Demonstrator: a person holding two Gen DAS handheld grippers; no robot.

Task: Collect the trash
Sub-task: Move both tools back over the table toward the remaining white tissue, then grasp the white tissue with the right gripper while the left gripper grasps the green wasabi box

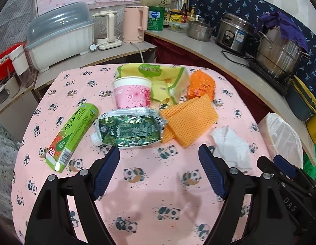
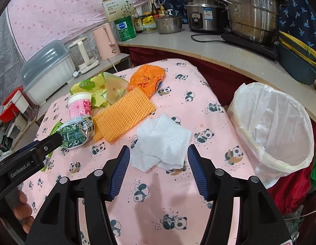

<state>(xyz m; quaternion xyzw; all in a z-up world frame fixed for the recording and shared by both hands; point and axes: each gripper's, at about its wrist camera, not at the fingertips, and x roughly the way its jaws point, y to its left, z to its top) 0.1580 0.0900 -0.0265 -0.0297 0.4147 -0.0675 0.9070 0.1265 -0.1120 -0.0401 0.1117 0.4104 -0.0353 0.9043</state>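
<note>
Crumpled white paper tissue (image 2: 162, 140) lying mid-frame between the wide-spread right gripper (image 2: 159, 170), left gripper (image 1: 159, 172) gaping empty over bare pink panda tablecloth (image 1: 158, 185), white-lined bin (image 2: 274, 130) standing beyond the right table edge.

Bright, even indoor light, soft shadows on the tablecloth (image 1: 158, 194), sharp focus, strong fisheye bending at edges.
</note>
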